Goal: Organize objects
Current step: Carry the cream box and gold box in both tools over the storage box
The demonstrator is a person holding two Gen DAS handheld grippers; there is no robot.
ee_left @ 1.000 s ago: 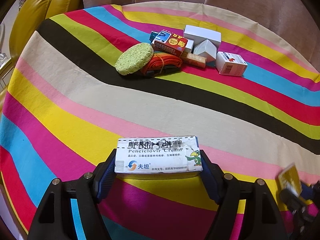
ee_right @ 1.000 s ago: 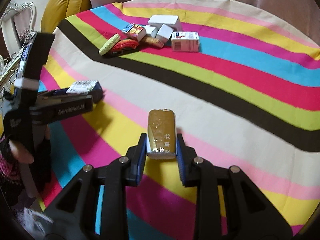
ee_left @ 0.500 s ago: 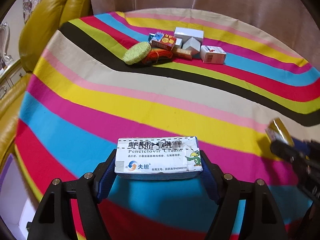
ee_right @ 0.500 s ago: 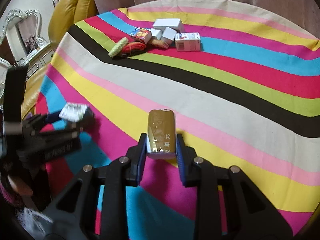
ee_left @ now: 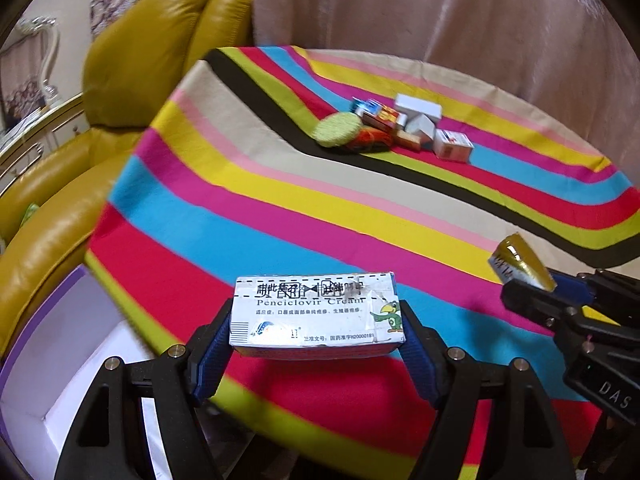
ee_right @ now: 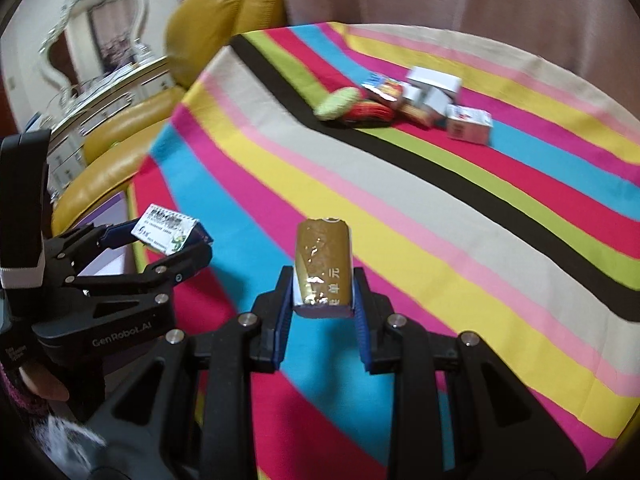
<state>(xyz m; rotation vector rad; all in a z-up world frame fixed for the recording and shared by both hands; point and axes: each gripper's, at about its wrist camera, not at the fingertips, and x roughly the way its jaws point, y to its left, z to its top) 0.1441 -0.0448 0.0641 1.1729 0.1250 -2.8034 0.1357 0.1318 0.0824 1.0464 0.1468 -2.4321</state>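
Observation:
My left gripper (ee_left: 316,322) is shut on a white Penciclovir cream box (ee_left: 316,314), held above the near left edge of the striped table; it also shows in the right wrist view (ee_right: 166,234). My right gripper (ee_right: 323,280) is shut on a gold box (ee_right: 323,266), held upright above the table's near part; the gold box also shows at the right of the left wrist view (ee_left: 520,262). A pile of small boxes, a green sponge (ee_left: 337,130) and an orange bundle (ee_left: 370,140) lies at the table's far side.
The round table has a striped cloth (ee_left: 280,208). A white and purple open box (ee_left: 52,352) stands below the table's left edge. A yellow leather sofa (ee_left: 132,60) is to the left. A pink curtain (ee_left: 440,20) hangs behind.
Both grippers have pulled back toward the table's near left edge, each still holding its box. The white and purple box has come into the left wrist view.

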